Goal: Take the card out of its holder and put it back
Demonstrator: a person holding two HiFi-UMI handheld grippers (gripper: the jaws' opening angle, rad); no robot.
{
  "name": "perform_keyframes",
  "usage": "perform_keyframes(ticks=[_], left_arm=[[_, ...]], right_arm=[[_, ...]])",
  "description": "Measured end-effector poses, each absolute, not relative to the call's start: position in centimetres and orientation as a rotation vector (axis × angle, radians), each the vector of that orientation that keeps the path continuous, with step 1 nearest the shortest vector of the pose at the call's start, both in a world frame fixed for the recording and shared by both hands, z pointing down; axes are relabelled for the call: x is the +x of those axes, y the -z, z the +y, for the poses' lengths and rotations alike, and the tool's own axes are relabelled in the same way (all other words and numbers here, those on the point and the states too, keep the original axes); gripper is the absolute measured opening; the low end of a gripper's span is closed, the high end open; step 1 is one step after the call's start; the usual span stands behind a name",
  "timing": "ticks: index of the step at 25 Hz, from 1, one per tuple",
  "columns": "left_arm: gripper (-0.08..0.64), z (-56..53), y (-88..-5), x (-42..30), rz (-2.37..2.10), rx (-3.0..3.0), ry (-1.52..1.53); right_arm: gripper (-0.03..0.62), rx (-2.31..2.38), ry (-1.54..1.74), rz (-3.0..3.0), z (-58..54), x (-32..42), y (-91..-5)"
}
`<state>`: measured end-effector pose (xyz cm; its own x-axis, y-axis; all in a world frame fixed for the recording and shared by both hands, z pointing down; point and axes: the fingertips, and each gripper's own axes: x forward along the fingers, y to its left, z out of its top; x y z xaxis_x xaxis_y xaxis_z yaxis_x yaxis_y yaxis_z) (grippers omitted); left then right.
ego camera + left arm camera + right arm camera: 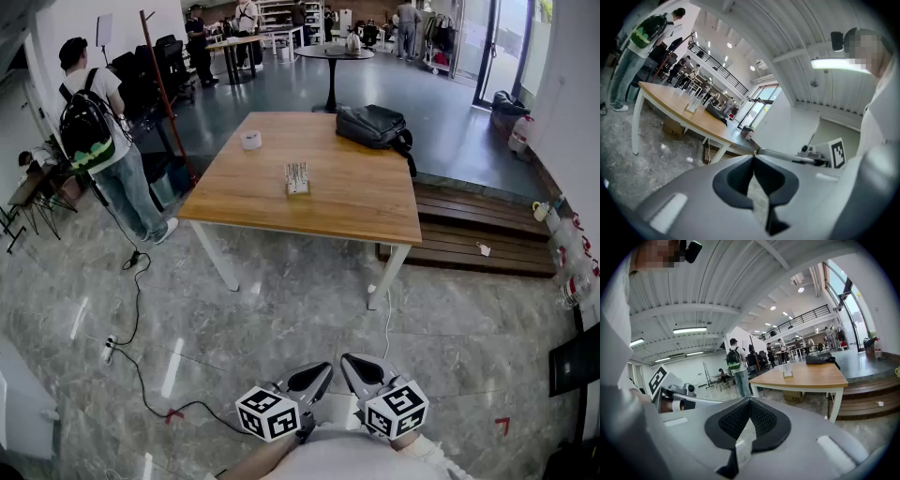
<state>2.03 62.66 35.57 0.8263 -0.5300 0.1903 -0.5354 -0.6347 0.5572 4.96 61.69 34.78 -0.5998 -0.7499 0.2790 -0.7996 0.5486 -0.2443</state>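
A small clear card holder point(297, 177) with a card in it stands near the middle of the wooden table point(356, 211), far ahead of me. It shows small in the left gripper view as the holder point(691, 106) and in the right gripper view as the holder point(788, 371). My left gripper point(315, 377) and right gripper point(355, 369) are held low and close to my body, side by side, well short of the table. Both are shut with nothing between the jaws. In their own views the left gripper point(753, 154) and right gripper point(750, 400) have tips touching.
A black bag point(375, 125) lies at the table's far right, a white tape roll point(251, 140) at its far left. A person with a backpack point(89, 127) stands left of the table. A cable point(141, 375) runs over the marble floor. A wooden step point(487, 230) lies to the right.
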Motion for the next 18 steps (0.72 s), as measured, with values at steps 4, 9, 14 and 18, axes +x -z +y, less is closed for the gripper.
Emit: perform_keyframes(ticks=[4,9,14,18], left_arm=[[0.008,62.3,-36.4,2.7,-0.791,2.371,-0.033],[0.008,61.0,-37.2,4.0,-0.766,2.35,-0.045],[0.008,58.4,-38.3,4.5,-0.768,2.36,-0.099],[0.008,53.9,-38.8,3.3,-0.788,2.351,-0.103]], right_arm=[[-0.003,1.329,-0.573,-2.632,60.6,6.2,-35.4],[-0.003,1.355,-0.601,-2.612,59.3,7.2,-36.3],[-0.003,1.331,-0.671,-2.615,56.2,7.5,-37.4],[-0.003,1.324,-0.649,-2.623,52.1,6.5,-37.2]])
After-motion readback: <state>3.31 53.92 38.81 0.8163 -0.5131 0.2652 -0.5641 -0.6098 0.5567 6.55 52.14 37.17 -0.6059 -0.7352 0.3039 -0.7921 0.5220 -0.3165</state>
